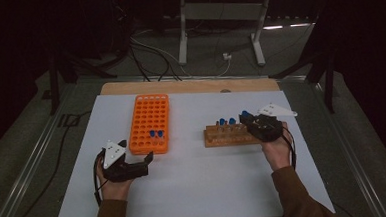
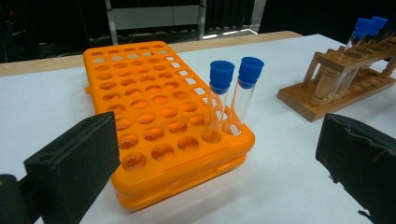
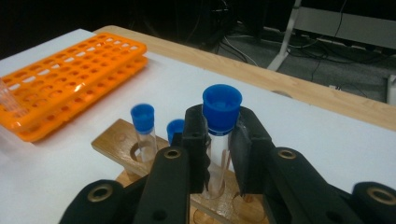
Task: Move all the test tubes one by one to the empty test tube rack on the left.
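My right gripper (image 3: 217,142) is shut on a clear test tube with a blue cap (image 3: 222,108), pads pressing just under the cap, with the tube's lower end over the wooden rack (image 3: 111,140). Two more blue-capped tubes (image 3: 142,125) stand in that rack to its left. From above, the right gripper (image 1: 247,119) sits at the right end of the wooden rack (image 1: 227,138). My left gripper (image 1: 135,150) is open at the near end of the orange rack (image 1: 149,122), nothing between its jaws. Two capped tubes (image 2: 219,100) stand in the orange rack's (image 2: 149,116) near corner.
The white table top (image 1: 199,178) lies on a wooden board whose far edge (image 1: 190,85) shows behind it. Cables and a metal stand's legs (image 1: 182,39) are on the floor beyond. Most holes in the orange rack hold nothing.
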The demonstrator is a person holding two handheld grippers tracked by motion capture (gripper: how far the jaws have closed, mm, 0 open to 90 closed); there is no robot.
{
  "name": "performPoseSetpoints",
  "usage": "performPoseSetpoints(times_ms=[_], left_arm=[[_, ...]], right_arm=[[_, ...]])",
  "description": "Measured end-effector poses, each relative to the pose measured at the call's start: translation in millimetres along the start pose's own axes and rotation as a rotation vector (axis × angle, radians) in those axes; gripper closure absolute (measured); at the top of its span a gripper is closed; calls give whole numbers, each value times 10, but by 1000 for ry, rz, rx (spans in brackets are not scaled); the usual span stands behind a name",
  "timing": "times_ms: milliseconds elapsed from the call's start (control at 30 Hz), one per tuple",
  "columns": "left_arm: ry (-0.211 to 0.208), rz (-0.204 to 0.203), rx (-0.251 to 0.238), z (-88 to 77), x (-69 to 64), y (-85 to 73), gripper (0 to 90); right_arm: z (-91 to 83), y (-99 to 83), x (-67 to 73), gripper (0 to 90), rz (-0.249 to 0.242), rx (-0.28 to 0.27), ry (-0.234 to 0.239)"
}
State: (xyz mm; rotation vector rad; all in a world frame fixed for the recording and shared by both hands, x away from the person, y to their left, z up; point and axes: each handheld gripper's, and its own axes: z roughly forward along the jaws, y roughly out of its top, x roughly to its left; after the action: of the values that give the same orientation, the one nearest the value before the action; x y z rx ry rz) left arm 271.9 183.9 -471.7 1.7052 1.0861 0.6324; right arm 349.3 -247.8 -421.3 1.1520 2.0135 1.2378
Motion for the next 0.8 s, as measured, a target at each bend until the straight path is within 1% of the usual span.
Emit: performPoseSetpoints(times_ms=[267,467,633,733,800], left_arm=[[-4,12,10,17,-28,3,8],[-2,21,13,28,-39,6,8],[-4,21,9,24,-54,20,8],[-13,24,2,21,-78,44,8],[-18,32,1,25,-102,65,8]], right_arm=[[-123,116,-6,771,-8,-22,1],[-222,186,24,771,-27,-39,9],[-278,214,44,771,-37,-44,18],[-294,213,63,771,-39,-41,27],[-297,209,78,771,-43,-39,34]])
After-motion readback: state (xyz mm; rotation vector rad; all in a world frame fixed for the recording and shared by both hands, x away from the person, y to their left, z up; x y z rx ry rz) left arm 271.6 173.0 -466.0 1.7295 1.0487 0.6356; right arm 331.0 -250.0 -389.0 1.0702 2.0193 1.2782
